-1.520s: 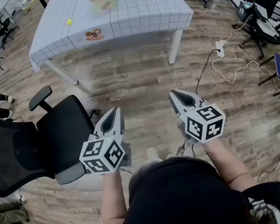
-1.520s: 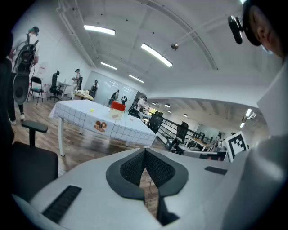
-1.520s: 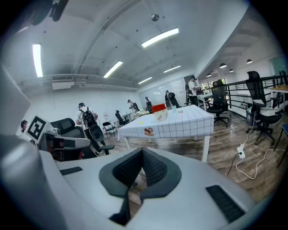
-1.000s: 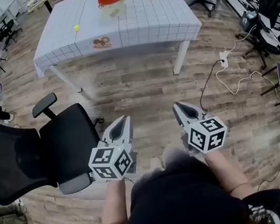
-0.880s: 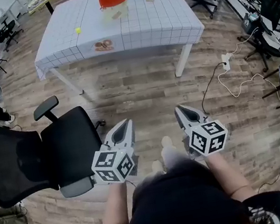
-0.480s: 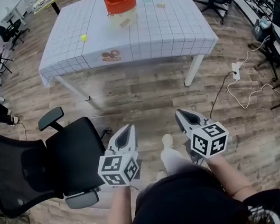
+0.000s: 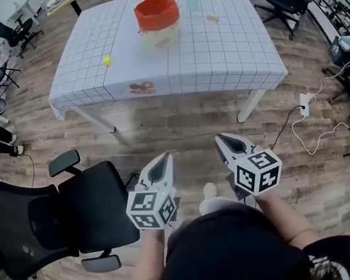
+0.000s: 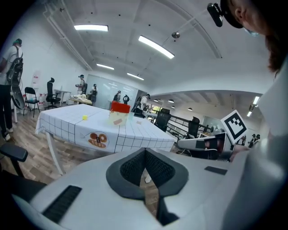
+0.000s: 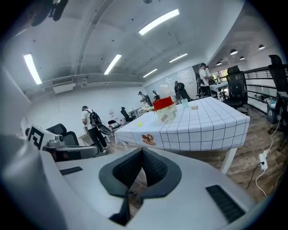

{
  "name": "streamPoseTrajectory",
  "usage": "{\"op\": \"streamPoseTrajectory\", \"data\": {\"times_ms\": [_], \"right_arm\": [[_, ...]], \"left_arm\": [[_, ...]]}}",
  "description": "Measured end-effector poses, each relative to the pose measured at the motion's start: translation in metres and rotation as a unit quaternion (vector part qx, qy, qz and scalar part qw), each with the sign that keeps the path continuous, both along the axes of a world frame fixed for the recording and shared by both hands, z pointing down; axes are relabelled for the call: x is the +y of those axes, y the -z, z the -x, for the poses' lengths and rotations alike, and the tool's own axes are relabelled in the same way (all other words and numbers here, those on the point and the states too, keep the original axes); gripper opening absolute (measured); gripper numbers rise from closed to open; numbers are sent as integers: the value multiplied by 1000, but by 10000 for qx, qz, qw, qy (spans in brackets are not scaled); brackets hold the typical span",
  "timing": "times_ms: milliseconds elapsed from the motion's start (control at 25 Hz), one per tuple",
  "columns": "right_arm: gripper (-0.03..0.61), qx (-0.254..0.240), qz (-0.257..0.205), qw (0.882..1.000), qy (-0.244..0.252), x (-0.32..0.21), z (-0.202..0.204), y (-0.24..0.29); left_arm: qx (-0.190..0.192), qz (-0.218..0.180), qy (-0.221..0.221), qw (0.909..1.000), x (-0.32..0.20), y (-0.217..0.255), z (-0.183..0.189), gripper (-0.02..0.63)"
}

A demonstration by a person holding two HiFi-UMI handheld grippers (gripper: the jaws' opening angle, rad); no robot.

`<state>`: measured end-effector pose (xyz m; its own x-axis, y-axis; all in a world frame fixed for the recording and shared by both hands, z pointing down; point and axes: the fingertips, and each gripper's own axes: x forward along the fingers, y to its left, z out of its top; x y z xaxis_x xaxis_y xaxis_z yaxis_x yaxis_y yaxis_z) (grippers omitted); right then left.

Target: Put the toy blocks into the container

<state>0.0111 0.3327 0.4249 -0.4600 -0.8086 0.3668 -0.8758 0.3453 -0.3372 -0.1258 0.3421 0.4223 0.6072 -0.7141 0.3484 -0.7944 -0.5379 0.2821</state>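
Now that the person (image 7: pixel 227 251) has stepped closer, the surface (image 7: pixel 228 59) bearing container (image 7: pixel 157 13) and blocks (image 7: pixel 106 60) is nearer, but the left hand-held gripper (image 7: pixel 162 159) and right hand-held gripper (image 7: pixel 223 140), both closed and empty, are well short.

Hand-held grippers: two, the left hand-held gripper (image 7: pixel 164 160) and the right hand-held gripper (image 7: pixel 220 140).
Marker cubes: two, one per gripper, the left cube (image 7: pixel 151 208) and the right cube (image 7: pixel 258 171).
Benches: one checked-cloth bench (image 7: pixel 228 59).
Containers: one red-topped container (image 7: pixel 158 21).
Toy blocks: two loose on the cloth, a yellow block (image 7: pixel 106 60) and a tan block (image 7: pixel 213 18); a third pale piece (image 8: pixel 118 120) at the container's side, inside or outside unclear.
Cups: one clear cup (image 7: pixel 192 0).
Printed pictures on the cloth: one doughnut print (image 7: pixel 142 88).
Office chairs: at least five in the head view, counting the nearest chair (image 7: pixel 86 205).
Power strips: one floor power strip (image 7: pixel 304 105).
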Motion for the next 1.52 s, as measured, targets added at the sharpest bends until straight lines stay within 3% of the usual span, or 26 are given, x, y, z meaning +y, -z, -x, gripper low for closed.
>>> {"op": "streamPoseTrajectory", "data": {"times_ms": [280,560,840,1200,1520], "right_arm": [[15,45,-24,10000,59,-56,-29,-8],[15,-21,5,10000,35,-90,-40,-11],[15,-89,92,9999,108,-116,-41,-15],[15,107,196,9996,159,-189,-29,-27],[15,214,307,9993,44,-294,-22,-26]], "left_arm": [[-74,-194,7,9998,-58,4,-30,25],[-145,-42,129,9998,-94,-4,-37,25],[-661,-318,743,9945,-140,-7,-22,25],[-551,-429,442,9966,-230,-12,-31,25],[-853,-415,352,9949,-335,-21,-15,41]]}}
